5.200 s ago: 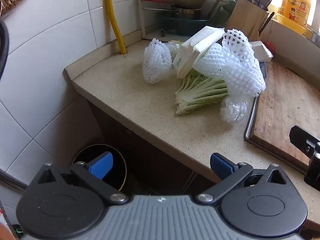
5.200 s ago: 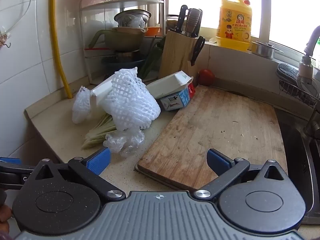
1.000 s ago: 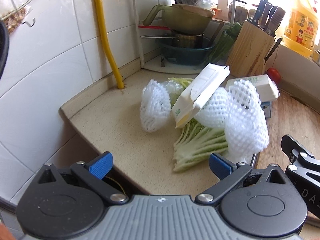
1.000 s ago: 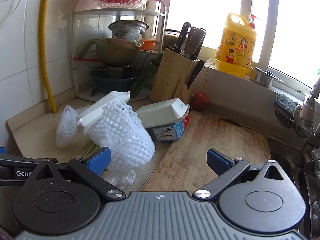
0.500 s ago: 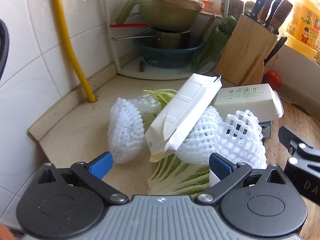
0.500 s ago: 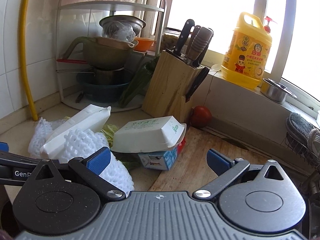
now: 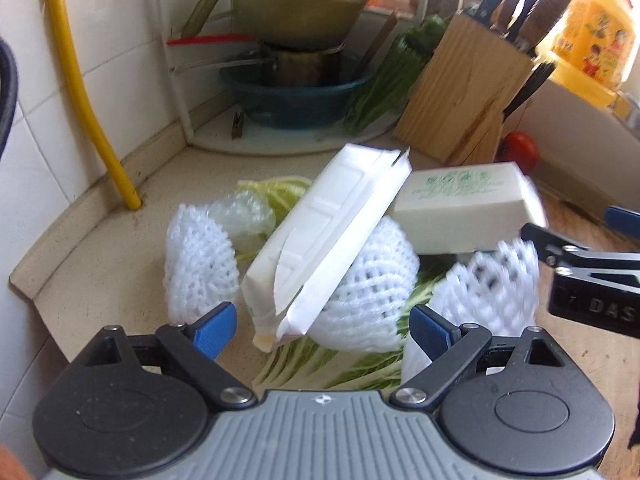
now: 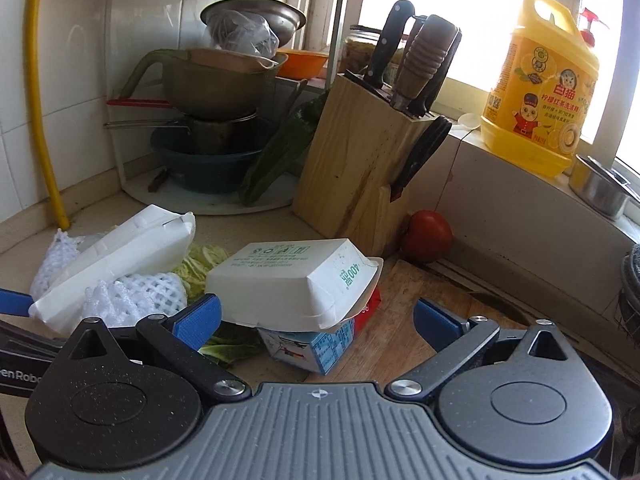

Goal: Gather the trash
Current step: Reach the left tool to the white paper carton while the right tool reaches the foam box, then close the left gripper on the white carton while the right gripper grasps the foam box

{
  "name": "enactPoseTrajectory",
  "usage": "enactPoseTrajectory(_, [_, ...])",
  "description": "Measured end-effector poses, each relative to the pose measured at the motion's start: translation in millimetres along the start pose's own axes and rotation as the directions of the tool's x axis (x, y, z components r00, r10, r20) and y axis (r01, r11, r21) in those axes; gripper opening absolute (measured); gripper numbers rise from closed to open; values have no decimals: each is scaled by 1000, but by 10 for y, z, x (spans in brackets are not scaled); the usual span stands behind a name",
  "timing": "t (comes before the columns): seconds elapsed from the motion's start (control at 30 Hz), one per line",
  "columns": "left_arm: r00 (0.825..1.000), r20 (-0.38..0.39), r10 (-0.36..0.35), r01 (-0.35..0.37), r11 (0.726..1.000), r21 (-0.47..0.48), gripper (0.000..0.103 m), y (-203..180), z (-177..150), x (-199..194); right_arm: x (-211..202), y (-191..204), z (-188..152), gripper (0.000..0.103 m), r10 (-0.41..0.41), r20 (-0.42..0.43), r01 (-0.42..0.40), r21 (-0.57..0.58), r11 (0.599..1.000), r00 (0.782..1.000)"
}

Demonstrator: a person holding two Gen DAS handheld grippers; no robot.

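Note:
A trash pile lies on the counter. A white flat carton leans tilted on white foam fruit nets, with another net to its left and cabbage leaves beneath. A white foam box sits on a small blue and red carton. My left gripper is open, its fingers on either side of the flat carton's lower end. My right gripper is open, its fingers flanking the foam box and small carton.
A wooden knife block, a tomato and a dish rack with pots stand at the back. A yellow detergent bottle is on the sill. A wooden cutting board lies right of the pile. A yellow hose runs down the left wall.
Both grippers have moved forward and closer to the pile. The flat carton now lies between my left fingers and the foam box between my right fingers. Nothing has been grasped.

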State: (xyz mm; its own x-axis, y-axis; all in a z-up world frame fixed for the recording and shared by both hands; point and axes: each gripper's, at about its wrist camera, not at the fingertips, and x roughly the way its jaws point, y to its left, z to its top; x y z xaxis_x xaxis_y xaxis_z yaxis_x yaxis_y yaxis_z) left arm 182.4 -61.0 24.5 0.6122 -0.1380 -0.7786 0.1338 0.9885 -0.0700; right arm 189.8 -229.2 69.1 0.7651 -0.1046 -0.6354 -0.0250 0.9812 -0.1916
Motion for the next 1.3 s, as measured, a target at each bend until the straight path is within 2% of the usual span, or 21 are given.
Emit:
enactPoseTrajectory(0.07, [999,39,-12,11,999,45,91,20,-23,-82,19,-41,21,103,15,0,-15,-6,1000,1000])
enactPoseTrajectory(0.13, [998,42,-37,33,995,99,92,60,-19,-99,13,-78,33,103,28,7,-28,-16,999,1000])
enactPoseTrajectory(0.2, [998,34,-49,44,990,135,92,108,25,-89,-38,-115,38,103,84,17,-84,-26,996,996])
enactPoseTrajectory(0.3, [995,83,-45,28,979,200,92,149,159,-124,-120,-68,32,103,149,30,-146,-104,984,988])
enactPoseTrajectory(0.4, [990,113,-79,47,963,264,92,153,304,-100,-90,-13,95,103,157,38,-148,-178,973,987])
enactPoseTrajectory(0.47, [992,108,-70,35,952,304,92,125,375,-9,13,-46,160,103,150,23,-143,-185,972,988])
enactPoseTrajectory(0.57, [995,90,-50,15,934,358,92,63,431,151,217,-214,254,103,202,-50,-206,-105,973,978])
enactPoseTrajectory(0.67, [995,67,-71,40,921,387,91,-20,446,241,417,-417,256,103,246,-116,-244,32,969,962])
enactPoseTrajectory(0.77, [994,70,-85,46,901,431,91,-113,417,287,519,-558,217,103,270,-132,-254,124,959,954])
enactPoseTrajectory(0.87, [997,40,-73,45,877,478,89,-197,422,388,617,-599,210,103,305,-142,-277,186,943,942])
enactPoseTrajectory(0.93, [998,21,-53,36,876,481,84,-206,464,483,701,-598,221,103,325,-144,-289,222,931,935])
enactPoseTrajectory(1.1, [999,-26,-33,40,909,414,72,-123,578,677,912,-616,244,103,366,-147,-308,311,899,919])
enactPoseTrajectory(1.17, [999,-23,-39,45,902,428,72,-116,570,706,977,-618,254,103,391,-150,-322,347,881,908])
enactPoseTrajectory(1.23, [999,-32,-15,28,883,468,72,-124,547,796,1043,-613,247,103,427,-156,-344,383,857,891])
enactPoseTrajectory(1.3, [998,-68,-2,36,865,501,62,-110,525,911,1092,-596,226,102,435,-162,-343,404,848,886])
